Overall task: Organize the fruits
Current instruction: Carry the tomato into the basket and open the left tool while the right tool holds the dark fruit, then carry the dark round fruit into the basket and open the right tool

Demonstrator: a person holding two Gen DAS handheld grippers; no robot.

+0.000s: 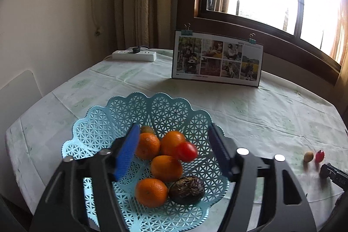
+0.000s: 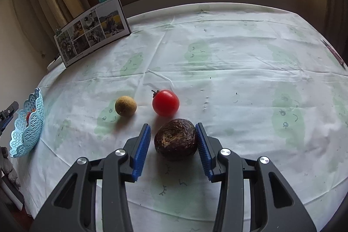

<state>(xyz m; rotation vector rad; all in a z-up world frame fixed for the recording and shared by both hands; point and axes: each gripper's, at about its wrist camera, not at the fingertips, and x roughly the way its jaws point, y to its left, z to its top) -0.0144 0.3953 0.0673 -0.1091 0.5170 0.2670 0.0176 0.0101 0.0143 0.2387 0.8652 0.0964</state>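
1. The bench (image 2: 239,53) carries a photo board (image 2: 93,29) at ten o'clock.
2. The blue basket (image 1: 104,123) holds oranges under the wide, empty left claw (image 1: 174,153).
3. The right claw (image 2: 174,145), wide, straddles the wrinkled dark fruit (image 2: 176,139): probably light, firm; grip its sides.
4. The tomato (image 2: 165,102) at twelve o'clock looks soft and crowds the approach.

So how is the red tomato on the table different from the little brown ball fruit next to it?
The cherry tomato is bright red, while the brown round fruit is dull yellow-brown. The tomato's skin is smooth and shiny; the brown fruit's looks rough and matte. The tomato looks a bit bigger and has a dark stem, while the brown fruit shows none. Both are round, lie loose on the tablecloth, and are not yet in the basket.
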